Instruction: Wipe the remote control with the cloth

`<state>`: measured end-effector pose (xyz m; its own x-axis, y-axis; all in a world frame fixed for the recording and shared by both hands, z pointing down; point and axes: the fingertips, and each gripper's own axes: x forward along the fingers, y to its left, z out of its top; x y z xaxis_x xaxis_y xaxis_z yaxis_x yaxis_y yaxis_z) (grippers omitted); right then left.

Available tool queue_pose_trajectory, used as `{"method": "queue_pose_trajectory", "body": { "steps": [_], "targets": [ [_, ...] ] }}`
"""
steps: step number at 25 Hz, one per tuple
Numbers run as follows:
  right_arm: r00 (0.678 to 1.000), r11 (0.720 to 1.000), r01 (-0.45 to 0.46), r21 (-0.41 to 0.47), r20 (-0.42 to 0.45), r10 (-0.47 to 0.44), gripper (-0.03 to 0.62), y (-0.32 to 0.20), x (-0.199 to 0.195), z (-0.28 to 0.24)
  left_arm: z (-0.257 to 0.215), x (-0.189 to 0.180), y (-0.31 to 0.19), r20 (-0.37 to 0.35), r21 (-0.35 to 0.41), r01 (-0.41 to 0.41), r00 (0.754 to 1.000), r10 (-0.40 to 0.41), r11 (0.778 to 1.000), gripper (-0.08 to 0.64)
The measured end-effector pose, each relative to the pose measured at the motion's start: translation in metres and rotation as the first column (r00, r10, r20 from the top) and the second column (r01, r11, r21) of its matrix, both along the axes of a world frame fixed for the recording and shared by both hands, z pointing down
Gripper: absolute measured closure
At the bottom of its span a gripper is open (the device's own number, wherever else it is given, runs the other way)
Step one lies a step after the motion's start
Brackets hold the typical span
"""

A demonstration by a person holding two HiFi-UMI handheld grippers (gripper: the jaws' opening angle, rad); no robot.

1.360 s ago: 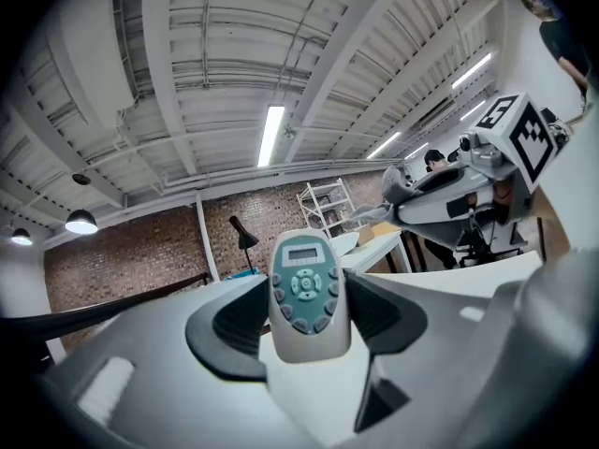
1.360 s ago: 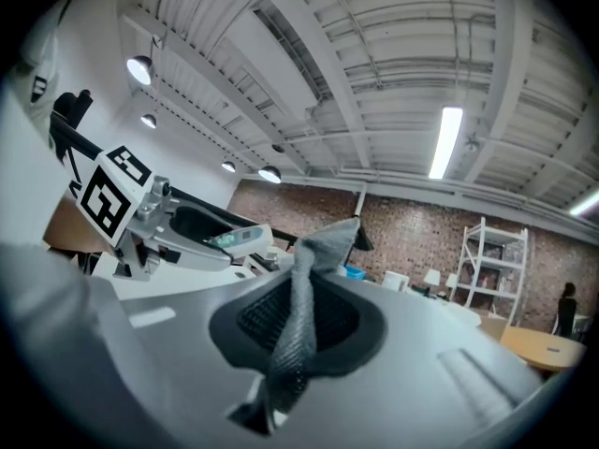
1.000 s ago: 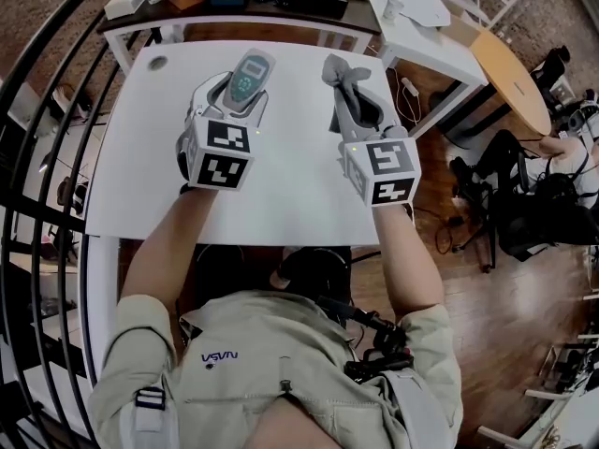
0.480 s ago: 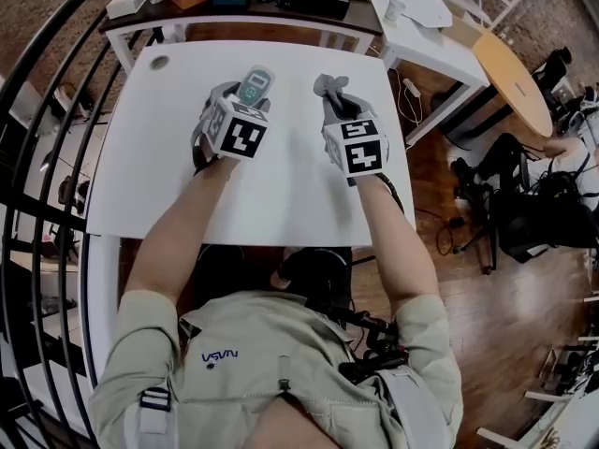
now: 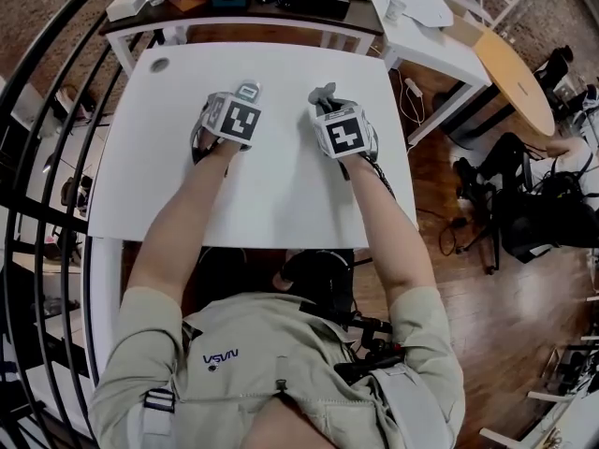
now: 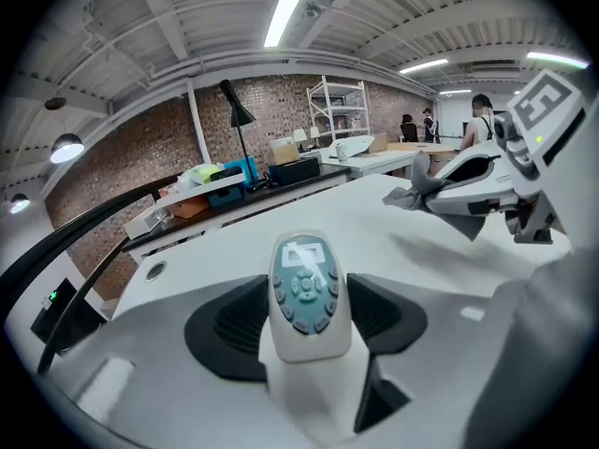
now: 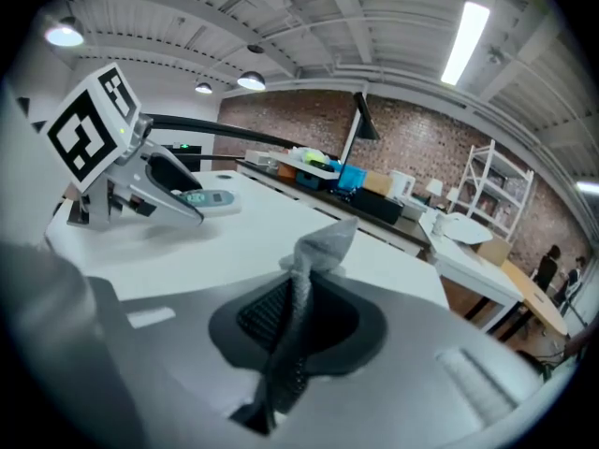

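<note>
1. Overhead, both grippers sit low over the white table [image 5: 281, 195]. The right gripper [image 5: 328, 106] is at three o'clock from the left gripper [image 5: 241, 101], near it but not touching.
2. The left gripper's jaws stand fairly wide and clamp the remote control [image 6: 304, 288] by its two long sides. Its button face is up and its display end points away toward twelve o'clock.
3. In the head view the remote lies at about eleven o'clock from the table's middle (only its far tip shows past the marker cube).
4. The right gripper's jaws are almost together, pinching the grey cloth [image 7: 314, 251]. A twisted strip runs down between the pads and a bunched end sticks up beyond the tips.
5. The cloth sits at about one o'clock from the table's middle, with bare tabletop between it and the remote.
6. In the gripper views the remote and the cloth each cast a shadow on the table beneath and look clear of its surface.
7. Beyond the table at twelve o'clock stands a dark bench [image 5: 234, 12] crowded with boxes.
</note>
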<state>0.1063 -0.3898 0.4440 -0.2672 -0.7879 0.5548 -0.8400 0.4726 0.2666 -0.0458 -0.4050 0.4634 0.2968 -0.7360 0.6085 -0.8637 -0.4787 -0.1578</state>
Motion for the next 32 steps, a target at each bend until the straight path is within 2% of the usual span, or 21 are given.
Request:
{"method": "queue_pose_trajectory", "body": {
  "steps": [3, 5, 10, 14, 17, 19, 21, 23, 24, 27, 29, 32],
  "targets": [
    [1.000, 0.998, 0.004, -0.070, 0.005, -0.003, 0.565, -0.003, -0.003, 0.019, 0.009, -0.013, -0.004, 0.028, -0.038, 0.029, 0.999, -0.028, 0.999, 0.285],
    [1.000, 0.995, 0.005, -0.100, -0.013, -0.006, 0.565, -0.003, -0.001, 0.028, 0.020, -0.010, -0.007, 0.004, -0.072, 0.017, 1.000, -0.017, 0.997, 0.285],
    [0.998, 0.995, -0.003, -0.100, -0.062, -0.003, 0.563, -0.010, 0.007, 0.033, 0.040, -0.008, -0.011, 0.000, -0.125, 0.009, 1.000, -0.009, 0.992, 0.285],
    [0.995, 0.990, -0.043, -0.138, -0.091, 0.030, 0.561, -0.010, 0.017, 0.048, 0.041, -0.007, -0.014, -0.007, -0.128, 0.011, 1.000, -0.012, 0.992, 0.284],
    [0.997, 0.995, -0.021, -0.093, -0.079, 0.014, 0.557, -0.015, 0.014, 0.041, 0.040, -0.008, -0.014, -0.022, -0.127, 0.018, 1.000, -0.020, 0.992, 0.284],
    [0.997, 0.997, -0.020, -0.078, -0.071, 0.015, 0.549, -0.017, 0.014, 0.040, 0.034, -0.017, -0.010, 0.005, -0.114, 0.049, 0.999, -0.049, 0.992, 0.282],
    [0.998, 0.996, -0.032, -0.089, -0.053, 0.027, 0.513, -0.015, 0.018, 0.043, 0.032, -0.022, -0.008, 0.023, -0.099, 0.064, 0.998, -0.062, 0.993, 0.279],
    [0.999, 0.992, -0.051, -0.119, -0.022, 0.049, 0.441, -0.011, 0.022, 0.048, 0.036, -0.014, -0.009, -0.017, -0.094, 0.024, 1.000, -0.026, 0.995, 0.237],
    [0.999, 0.991, -0.054, -0.126, -0.006, 0.054, 0.424, -0.009, 0.024, 0.047, 0.034, -0.019, -0.006, -0.009, -0.091, 0.031, 0.999, -0.032, 0.995, 0.201],
    [0.998, 0.994, -0.050, -0.099, 0.034, 0.054, 0.406, -0.003, 0.028, 0.032, 0.018, -0.036, 0.006, 0.030, -0.079, 0.080, 0.996, -0.078, 0.994, 0.188],
    [0.996, 0.998, -0.039, -0.058, 0.072, 0.043, 0.395, 0.001, 0.028, 0.016, 0.006, -0.034, 0.011, -0.001, -0.049, 0.071, 0.997, -0.071, 0.996, 0.186],
    [0.991, 0.999, -0.019, 0.043, 0.133, 0.013, 0.387, 0.009, 0.026, -0.018, -0.028, -0.022, 0.014, -0.092, 0.055, 0.028, 0.996, -0.022, 0.998, 0.186]
  ]
}}
